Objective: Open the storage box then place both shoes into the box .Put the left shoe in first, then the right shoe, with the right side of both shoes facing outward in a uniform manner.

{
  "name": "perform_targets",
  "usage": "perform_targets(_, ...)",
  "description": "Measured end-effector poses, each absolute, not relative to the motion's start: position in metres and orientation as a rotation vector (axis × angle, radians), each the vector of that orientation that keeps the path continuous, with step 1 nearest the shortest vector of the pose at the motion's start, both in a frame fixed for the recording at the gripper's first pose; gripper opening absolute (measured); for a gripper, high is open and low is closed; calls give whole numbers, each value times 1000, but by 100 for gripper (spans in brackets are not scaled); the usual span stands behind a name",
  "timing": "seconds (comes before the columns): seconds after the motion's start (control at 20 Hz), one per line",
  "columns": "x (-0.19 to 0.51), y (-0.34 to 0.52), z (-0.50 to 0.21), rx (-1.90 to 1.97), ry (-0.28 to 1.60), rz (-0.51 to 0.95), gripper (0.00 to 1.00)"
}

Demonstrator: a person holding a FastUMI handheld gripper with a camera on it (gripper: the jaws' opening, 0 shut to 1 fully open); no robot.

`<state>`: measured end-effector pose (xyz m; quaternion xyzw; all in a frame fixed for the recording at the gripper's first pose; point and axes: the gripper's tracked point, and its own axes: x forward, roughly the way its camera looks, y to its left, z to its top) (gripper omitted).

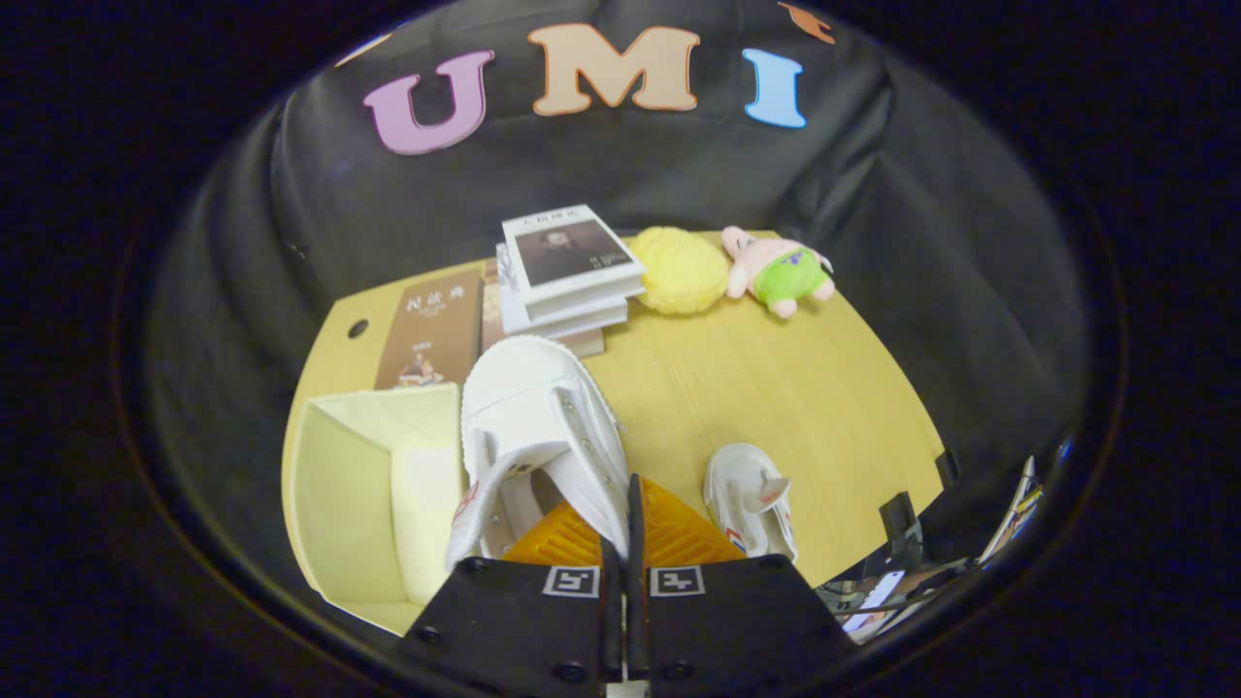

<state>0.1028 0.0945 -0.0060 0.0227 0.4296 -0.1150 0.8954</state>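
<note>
Gripper (625, 528) fingers nipped together on collar edge of white shoe (538, 417), shoe hanging just ahead of fingertips, toe pointing away. Open storage box (364, 485) sits close beside fingers on their left; second shoe (751, 499) rests on table (776, 388) to their right. Advice: swing carried shoe over box opening, keep it level, check facing side, lower fully before release.

White shoe (543, 427) with red marks on the tongue; second white shoe (751, 499) lower right, red and blue trim. Pale cream box (368, 485) lower left. Light wood table (776, 388). Yellow fluffy ball (682, 269), pink toy (776, 269) in green shorts. White books (567, 267), brown book (431, 330).
</note>
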Motion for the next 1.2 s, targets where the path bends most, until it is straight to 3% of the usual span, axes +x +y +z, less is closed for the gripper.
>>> perform_targets(0.2,97,179,14,202,887,-138,5)
perform_targets(0.45,88,248,-33,204,966,-131,5)
perform_targets(0.8,80,261,-108,173,1109,-240,5)
perform_targets(1.2,76,284,-180,94,1266,-172,7)
